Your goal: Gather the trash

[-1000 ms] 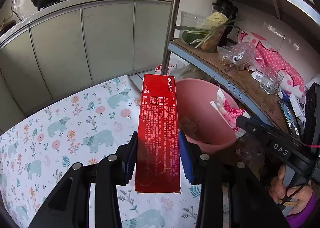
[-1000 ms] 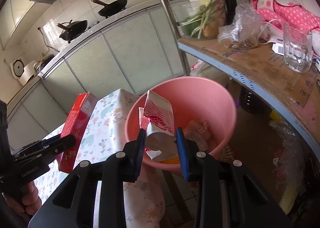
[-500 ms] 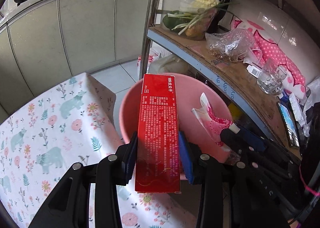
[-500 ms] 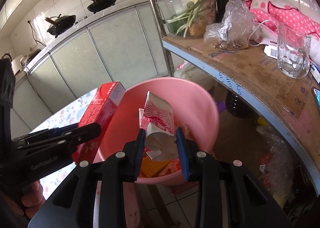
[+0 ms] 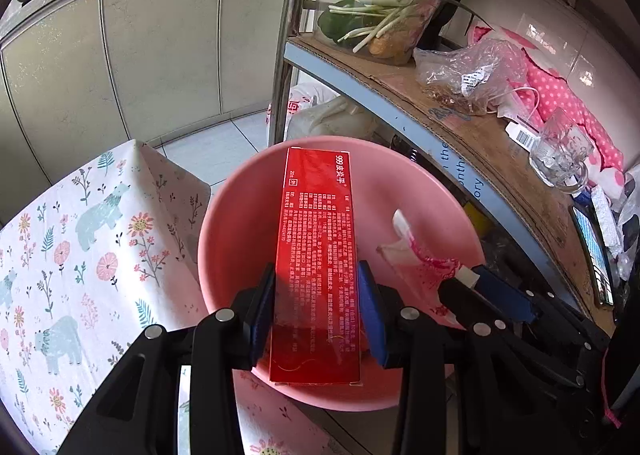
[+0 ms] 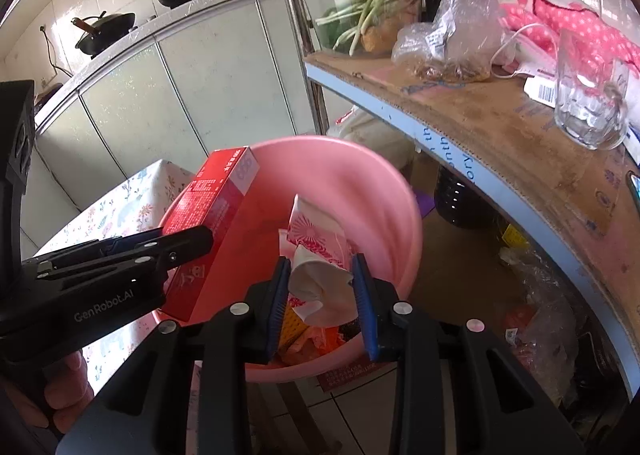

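Observation:
My left gripper [image 5: 316, 311] is shut on a long red carton [image 5: 316, 255] printed with white text, held over the mouth of a pink plastic bucket [image 5: 240, 223]. In the right wrist view the same red carton [image 6: 208, 223] sticks out of the left gripper [image 6: 200, 239] above the bucket's left rim. My right gripper [image 6: 322, 291] is shut on a crumpled white and pink paper wrapper [image 6: 320, 255], held inside the pink bucket [image 6: 376, 191] over several scraps at the bottom. The wrapper [image 5: 416, 255] and the right gripper [image 5: 468, 283] show at the right of the left wrist view.
A table with a flowered cloth [image 5: 80, 255] stands left of the bucket. A metal rack shelf [image 6: 500, 143] with a glass mug [image 6: 588, 103], a plastic bag and vegetables overhangs on the right. Its steel post [image 5: 288, 39] rises behind the bucket. Bags lie under the shelf.
Both grippers came forward and down over the bucket. The red carton went from above the table's edge to over the bucket's mouth. The wrapper sank deeper into the bucket. Both grips are unchanged.

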Available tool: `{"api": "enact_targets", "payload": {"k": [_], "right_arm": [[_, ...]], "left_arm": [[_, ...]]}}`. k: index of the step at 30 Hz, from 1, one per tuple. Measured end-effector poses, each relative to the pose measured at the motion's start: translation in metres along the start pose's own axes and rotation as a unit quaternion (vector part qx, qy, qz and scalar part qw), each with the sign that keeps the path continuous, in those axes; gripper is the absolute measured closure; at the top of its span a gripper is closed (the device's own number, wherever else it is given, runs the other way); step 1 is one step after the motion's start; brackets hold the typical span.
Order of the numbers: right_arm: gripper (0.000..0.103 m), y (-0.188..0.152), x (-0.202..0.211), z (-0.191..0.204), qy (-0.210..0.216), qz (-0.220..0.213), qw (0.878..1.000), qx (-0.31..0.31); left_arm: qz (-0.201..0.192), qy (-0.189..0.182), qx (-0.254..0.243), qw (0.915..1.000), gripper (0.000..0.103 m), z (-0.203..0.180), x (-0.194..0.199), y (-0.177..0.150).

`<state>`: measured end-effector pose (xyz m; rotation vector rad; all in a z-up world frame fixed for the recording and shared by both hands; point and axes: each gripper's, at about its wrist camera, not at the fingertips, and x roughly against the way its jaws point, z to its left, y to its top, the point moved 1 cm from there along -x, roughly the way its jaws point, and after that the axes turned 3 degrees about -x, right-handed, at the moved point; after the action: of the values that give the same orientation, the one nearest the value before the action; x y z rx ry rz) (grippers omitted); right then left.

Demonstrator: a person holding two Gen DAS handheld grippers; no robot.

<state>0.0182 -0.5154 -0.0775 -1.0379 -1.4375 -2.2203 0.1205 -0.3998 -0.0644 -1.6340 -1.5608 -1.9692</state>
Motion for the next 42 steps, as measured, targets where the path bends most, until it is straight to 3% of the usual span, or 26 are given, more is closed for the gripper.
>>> {"api": "enact_targets", "payload": {"k": [13, 42], "right_arm": [[0.07, 0.0, -0.008, -0.002, 0.012, 0.02, 1.0, -0.007], [0.07, -0.006, 0.004, 0.006, 0.019, 0.026, 0.999, -0.004]], "left_arm": [[-0.002, -0.016, 0.02, 0.9997, 0.058, -0.001, 0.001, 0.003], [-0.029, -0.004, -0.003, 0.9996, 0.055, -0.008, 0.03, -0.004]]}}
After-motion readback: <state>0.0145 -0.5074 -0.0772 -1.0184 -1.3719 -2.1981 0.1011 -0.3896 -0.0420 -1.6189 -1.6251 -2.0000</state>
